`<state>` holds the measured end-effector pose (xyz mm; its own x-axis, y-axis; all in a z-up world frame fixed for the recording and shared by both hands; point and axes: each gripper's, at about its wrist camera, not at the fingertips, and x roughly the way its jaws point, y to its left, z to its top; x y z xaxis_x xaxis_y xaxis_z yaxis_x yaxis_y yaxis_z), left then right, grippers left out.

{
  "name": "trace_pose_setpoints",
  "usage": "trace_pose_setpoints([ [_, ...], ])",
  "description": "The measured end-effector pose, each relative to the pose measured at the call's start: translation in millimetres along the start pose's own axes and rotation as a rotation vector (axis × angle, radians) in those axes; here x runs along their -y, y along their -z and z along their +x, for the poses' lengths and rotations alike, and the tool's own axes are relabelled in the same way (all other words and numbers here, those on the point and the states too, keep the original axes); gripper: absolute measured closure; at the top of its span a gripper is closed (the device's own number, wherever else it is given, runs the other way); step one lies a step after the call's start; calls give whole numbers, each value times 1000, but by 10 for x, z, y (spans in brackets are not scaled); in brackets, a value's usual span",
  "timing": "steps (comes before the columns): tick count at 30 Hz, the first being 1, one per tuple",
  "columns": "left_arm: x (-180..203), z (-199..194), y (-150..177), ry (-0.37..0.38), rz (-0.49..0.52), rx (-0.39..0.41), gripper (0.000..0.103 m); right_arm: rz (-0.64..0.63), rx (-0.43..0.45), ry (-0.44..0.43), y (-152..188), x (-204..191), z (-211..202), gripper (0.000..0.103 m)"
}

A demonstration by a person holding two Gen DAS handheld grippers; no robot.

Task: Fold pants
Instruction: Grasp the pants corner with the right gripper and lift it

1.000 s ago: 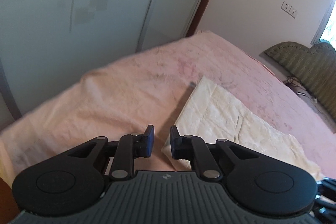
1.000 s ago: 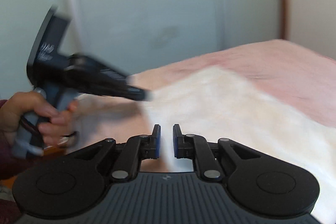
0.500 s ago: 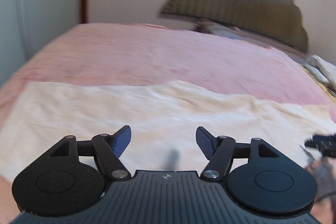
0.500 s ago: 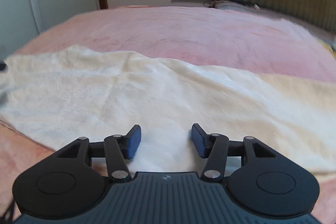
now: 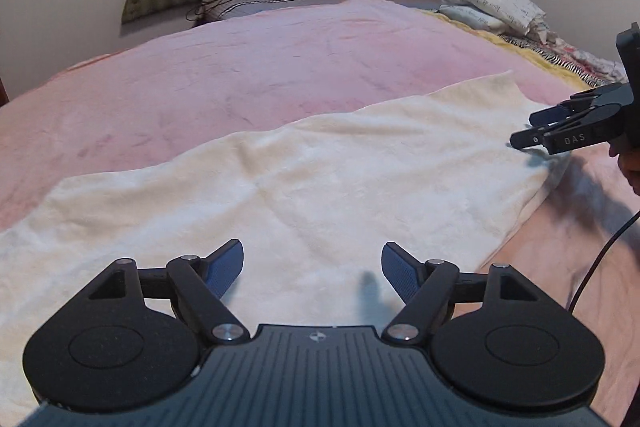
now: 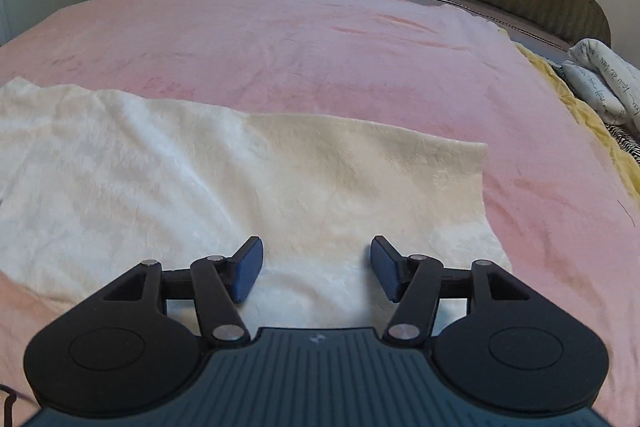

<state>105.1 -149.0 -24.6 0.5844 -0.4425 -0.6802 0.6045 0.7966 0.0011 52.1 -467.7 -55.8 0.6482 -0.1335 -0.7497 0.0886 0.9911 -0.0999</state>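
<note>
Along the near edge of the bed (image 5: pixel 280 59), the pants (image 5: pixel 320 187) lie flat as a long strip. Both your left gripper (image 5: pixel 312 267) and right gripper (image 6: pixel 316 267) hover with jaws apart; pinch both layers at each end, then lift evenly.

Cream, fuzzy pants (image 5: pixel 320 187) lie flat on a pink bed (image 5: pixel 240 67), folded lengthwise into one long band running left to right, with slight wrinkles across the fabric.

1 pants (image 5: pixel 320 195), 2 grippers (both open), 1 bed (image 5: pixel 240 67)
</note>
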Motion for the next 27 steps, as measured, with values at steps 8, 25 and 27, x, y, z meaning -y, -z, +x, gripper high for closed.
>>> trace_pose_setpoints([
  [8, 345, 295, -170, 22, 43, -27, 23, 106, 32, -34, -516, 237, 541, 43],
  [25, 452, 262, -66, 72, 62, 37, 19, 344, 237, 219, 399, 486, -480, 26],
  [27, 439, 285, -62, 88, 45, 26, 19, 613, 315, -5, 663, 680, -720, 25],
])
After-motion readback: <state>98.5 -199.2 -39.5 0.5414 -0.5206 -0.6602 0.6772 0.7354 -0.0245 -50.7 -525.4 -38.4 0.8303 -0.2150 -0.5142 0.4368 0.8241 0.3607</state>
